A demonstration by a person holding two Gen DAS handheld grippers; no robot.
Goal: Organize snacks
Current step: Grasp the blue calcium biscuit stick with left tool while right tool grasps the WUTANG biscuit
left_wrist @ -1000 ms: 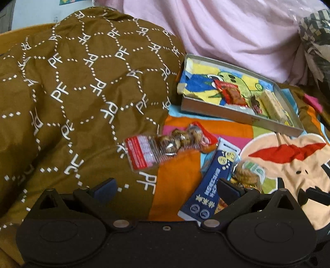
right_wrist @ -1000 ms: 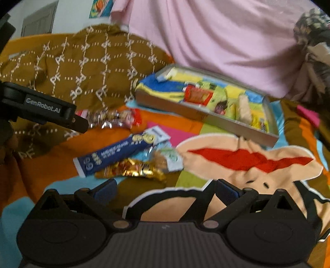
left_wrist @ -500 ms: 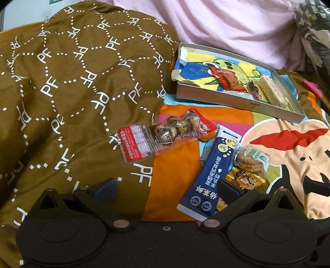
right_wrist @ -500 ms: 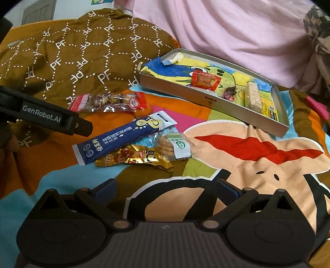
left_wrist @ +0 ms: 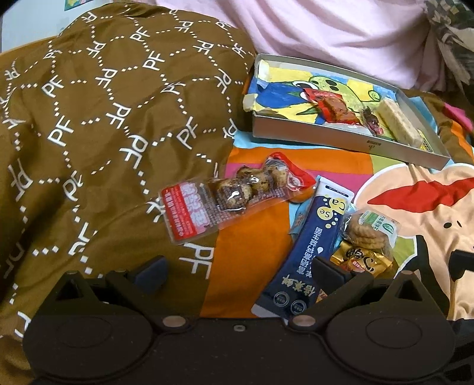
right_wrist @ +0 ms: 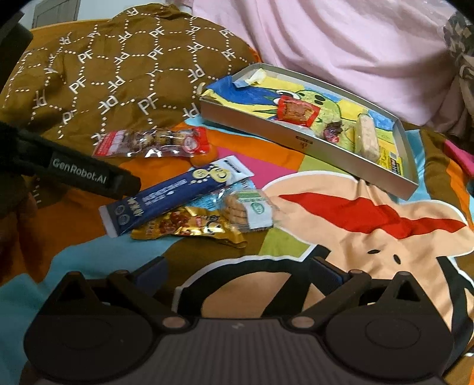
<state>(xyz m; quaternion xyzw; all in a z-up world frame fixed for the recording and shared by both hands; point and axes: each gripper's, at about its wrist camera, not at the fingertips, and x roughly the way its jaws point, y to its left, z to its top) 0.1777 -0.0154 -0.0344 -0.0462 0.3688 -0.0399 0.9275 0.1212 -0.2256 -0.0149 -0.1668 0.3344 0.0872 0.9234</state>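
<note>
This is a bedroom in a home. Ahead of the tongs spreads a bed under a bright cartoon-print sheet (right_wrist: 370, 237), a brown quilt (left_wrist: 103, 118) lettered "PF" heaped to their left, pink bedding (right_wrist: 340, 44) bunched beyond, and a door (right_wrist: 56, 11) at far left.

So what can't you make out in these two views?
- Blue packet: lower corner hidden behind the left gripper, left view.
- Light-blue wrapper: mostly buried under that packet and the biscuits, right view.
- Yellow item in tray: print too small.
</note>
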